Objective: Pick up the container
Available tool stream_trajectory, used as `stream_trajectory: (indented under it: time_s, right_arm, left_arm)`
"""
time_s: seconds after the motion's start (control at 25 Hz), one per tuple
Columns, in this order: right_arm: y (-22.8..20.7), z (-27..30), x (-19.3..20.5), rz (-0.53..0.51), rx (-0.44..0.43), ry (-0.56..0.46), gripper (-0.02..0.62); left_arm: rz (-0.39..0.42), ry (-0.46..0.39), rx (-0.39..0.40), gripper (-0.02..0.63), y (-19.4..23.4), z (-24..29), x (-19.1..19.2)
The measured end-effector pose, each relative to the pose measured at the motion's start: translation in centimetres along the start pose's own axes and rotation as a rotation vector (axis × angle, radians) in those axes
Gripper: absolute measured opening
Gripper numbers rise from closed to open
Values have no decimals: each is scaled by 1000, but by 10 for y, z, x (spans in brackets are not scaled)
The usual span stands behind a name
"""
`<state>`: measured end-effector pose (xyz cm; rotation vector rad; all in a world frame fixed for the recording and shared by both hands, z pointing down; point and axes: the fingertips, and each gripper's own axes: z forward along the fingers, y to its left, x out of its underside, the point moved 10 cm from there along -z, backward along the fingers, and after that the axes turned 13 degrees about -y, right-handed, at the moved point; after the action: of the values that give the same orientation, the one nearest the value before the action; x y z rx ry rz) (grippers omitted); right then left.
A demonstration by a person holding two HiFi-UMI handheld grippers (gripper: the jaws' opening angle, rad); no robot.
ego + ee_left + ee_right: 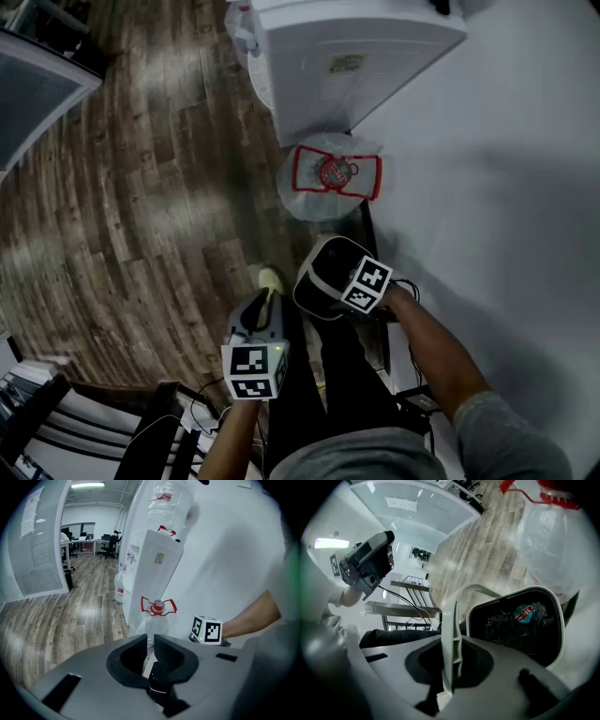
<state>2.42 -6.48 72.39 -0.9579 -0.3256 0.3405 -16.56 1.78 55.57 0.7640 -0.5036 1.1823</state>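
The container is a white-rimmed tub with a dark inside, hanging off the floor by its thin white bail handle. My right gripper is shut on that handle; in the head view it sits just above the tub. Inside the container I see dark mesh and a red-and-green label. My left gripper hangs to the left of the tub and apart from it. In the left gripper view its jaws stand together with nothing between them.
A large clear water bottle with a red handled cap stands on the floor beyond the tub, against a white dispenser cabinet. A white wall runs along the right, wood floor to the left. Black frames and cables lie at the bottom left.
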Motion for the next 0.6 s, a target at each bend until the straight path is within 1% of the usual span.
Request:
stream_trajectory:
  time_s: [0.2,0.4,0.48,0.6]
  right_arm:
    - [62,-44,-16,95,-57,-155,37]
    - [122,-92,-24,137,-117,-271,37]
    - [141,-109,-27,154,-137,-340,37]
    - [169,-128,-25,206,-167,-461,37]
  left_arm:
    - [27,-35,30,54,-13,-33,-41]
    - [49,-50,76,54,-30,-69,-65]
    - [68,-56,88,54,-35,-80,-72]
    - [93,-69,110,54,-44,-93,-86]
